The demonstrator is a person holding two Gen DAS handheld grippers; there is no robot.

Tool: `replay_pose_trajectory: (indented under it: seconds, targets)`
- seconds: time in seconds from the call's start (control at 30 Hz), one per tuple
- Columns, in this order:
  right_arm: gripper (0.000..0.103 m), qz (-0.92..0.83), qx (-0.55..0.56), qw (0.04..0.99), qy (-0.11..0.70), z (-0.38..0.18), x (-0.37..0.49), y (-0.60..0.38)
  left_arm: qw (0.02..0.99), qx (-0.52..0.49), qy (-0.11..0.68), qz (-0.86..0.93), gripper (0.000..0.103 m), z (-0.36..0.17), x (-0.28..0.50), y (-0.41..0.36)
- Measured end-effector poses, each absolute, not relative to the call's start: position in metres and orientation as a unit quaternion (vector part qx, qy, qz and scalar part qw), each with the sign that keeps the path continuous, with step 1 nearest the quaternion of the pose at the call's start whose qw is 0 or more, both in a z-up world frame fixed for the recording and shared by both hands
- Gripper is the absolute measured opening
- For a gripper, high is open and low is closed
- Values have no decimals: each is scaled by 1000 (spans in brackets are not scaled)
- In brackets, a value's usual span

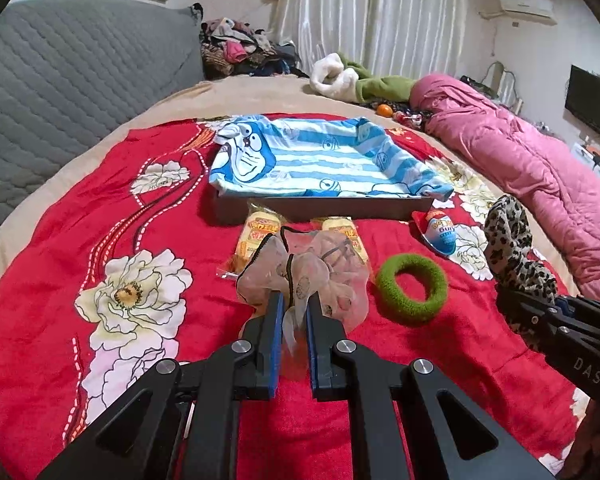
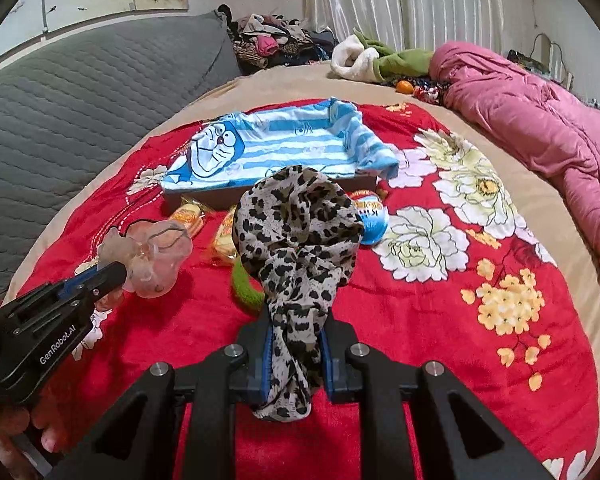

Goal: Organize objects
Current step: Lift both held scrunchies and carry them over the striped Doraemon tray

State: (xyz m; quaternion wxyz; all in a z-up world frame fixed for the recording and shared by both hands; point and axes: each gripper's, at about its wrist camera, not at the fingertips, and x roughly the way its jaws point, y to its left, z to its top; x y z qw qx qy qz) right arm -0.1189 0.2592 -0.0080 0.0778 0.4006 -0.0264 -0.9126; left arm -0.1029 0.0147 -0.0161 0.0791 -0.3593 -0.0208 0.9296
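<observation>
My left gripper (image 1: pixel 294 302) is shut on a sheer pink scrunchie with black edging (image 1: pixel 304 268), held just above the red blanket. In the right wrist view the same left gripper (image 2: pixel 116 271) and pink scrunchie (image 2: pixel 158 254) appear at the left. My right gripper (image 2: pixel 296 326) is shut on a leopard-print scrunchie (image 2: pixel 300 224), which bunches up above its fingers. From the left wrist view, the right gripper (image 1: pixel 510 298) and the leopard scrunchie (image 1: pixel 508 236) sit at the right edge. Beyond both stands a dark box (image 1: pixel 340 209) (image 2: pixel 212 200) lined with a blue striped cartoon cloth (image 1: pixel 320 160).
On the red floral blanket (image 1: pixel 60 280) lie a green fuzzy hair ring (image 1: pixel 412 288), two yellow snack packets (image 1: pixel 256 236) and a blue-and-white egg-shaped pack (image 1: pixel 442 232). A pink quilt (image 1: pixel 540 168) lies right, a grey quilted cushion (image 1: pixel 80 72) left, and piled clothes (image 1: pixel 240 48) behind.
</observation>
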Motion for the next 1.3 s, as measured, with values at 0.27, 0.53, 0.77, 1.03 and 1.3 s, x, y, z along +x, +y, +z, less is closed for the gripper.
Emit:
replay_pose_trajectory:
  seconds: [0.27,0.53,0.77,1.03,1.3]
  targets:
    - [19,-920,384,82,-24,10,-119,259,68,-348,-16,935,12,-2,-102,13]
    - [19,-924,372,92,-19,28,-126,255,66,-343,-18,937,12,10,-107,10]
    - [19,-930,354,96,-13,49,-132,252,69,-337,-13,939,12,22,-111,14]
    - [19,-935,338,104,-17,66,-141,249,71,-330,-12,941,12,35,-119,17]
    - [19,-943,315,111,-14,90,-149,243,68,-318,-14,946,12,55,-130,18]
